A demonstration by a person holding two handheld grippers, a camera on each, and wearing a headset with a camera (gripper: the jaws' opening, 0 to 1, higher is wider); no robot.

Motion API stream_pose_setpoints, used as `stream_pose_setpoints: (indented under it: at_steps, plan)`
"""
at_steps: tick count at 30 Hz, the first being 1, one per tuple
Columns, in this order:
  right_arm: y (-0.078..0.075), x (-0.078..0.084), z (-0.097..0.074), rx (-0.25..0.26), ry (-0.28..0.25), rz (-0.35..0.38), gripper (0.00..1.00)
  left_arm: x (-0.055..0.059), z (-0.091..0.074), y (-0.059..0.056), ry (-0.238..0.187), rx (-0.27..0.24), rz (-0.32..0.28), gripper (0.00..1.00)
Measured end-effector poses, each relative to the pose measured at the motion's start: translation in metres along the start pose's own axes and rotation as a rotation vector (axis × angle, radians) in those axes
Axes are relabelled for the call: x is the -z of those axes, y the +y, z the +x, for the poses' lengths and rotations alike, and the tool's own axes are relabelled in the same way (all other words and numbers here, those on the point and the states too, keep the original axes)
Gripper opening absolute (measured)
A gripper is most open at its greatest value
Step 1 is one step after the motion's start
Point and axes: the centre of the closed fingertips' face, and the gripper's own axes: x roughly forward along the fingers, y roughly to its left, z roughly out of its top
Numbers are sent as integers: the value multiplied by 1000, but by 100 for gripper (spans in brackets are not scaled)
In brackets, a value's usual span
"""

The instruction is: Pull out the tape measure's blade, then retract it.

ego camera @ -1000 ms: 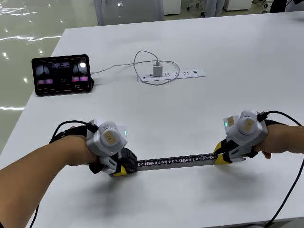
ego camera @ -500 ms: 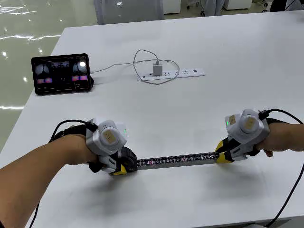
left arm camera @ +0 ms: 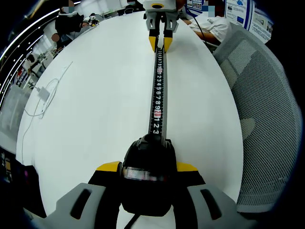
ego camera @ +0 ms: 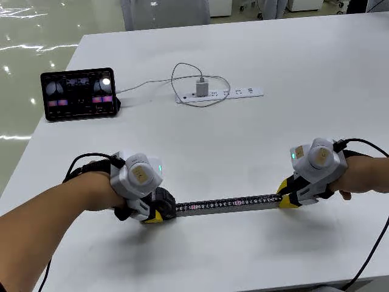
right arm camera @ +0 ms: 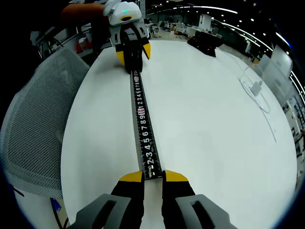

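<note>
The black tape measure case (left arm camera: 146, 164) sits between the yellow-tipped jaws of my left gripper (ego camera: 159, 212), which is shut on it at the table's near left. Its dark numbered blade (ego camera: 228, 204) runs straight along the white table (ego camera: 243, 146) to my right gripper (ego camera: 284, 201). That gripper is shut on the blade's end (right arm camera: 151, 175). In the left gripper view the blade (left arm camera: 157, 90) stretches away to the right gripper (left arm camera: 160, 44). In the right gripper view the blade (right arm camera: 142, 124) leads to the left gripper (right arm camera: 132, 55) holding the case.
A tablet (ego camera: 79, 95) with a lit screen stands at the far left. A white power strip (ego camera: 220, 95) with a charger and looped cable lies at the table's far middle. A mesh chair (left arm camera: 267, 119) stands beside the table edge.
My right gripper has drawn slightly further right, lengthening the exposed blade a little. The left gripper and the case have stayed in place.
</note>
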Motion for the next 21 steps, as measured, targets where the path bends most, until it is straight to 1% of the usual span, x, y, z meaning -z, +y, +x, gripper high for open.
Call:
stream_pose_setpoints:
  at_steps: [4,6,8,13,15,17,19,21]
  plan:
    - [0,0,0,-8,14,5,10,0,0,0,-3,1,-5,36]
    - [0,-1,1,-18,46,-36,11,0,0,0,-11,6,3,36]
    - [1,-2,2,-21,64,-55,11,-1,0,0,-21,9,4,36]
    - [1,-2,1,-22,80,-55,12,-2,1,1,-20,0,22,37]
    - [1,-1,1,-21,83,-58,12,0,1,0,-23,-11,22,37]
    - [1,-1,1,-22,87,-68,12,1,1,1,-38,-20,1,38]
    - [0,-1,1,-22,89,-72,12,3,1,2,-37,-18,-17,38]
    - [0,-1,1,-23,88,-71,12,4,0,1,-29,-11,-16,37]
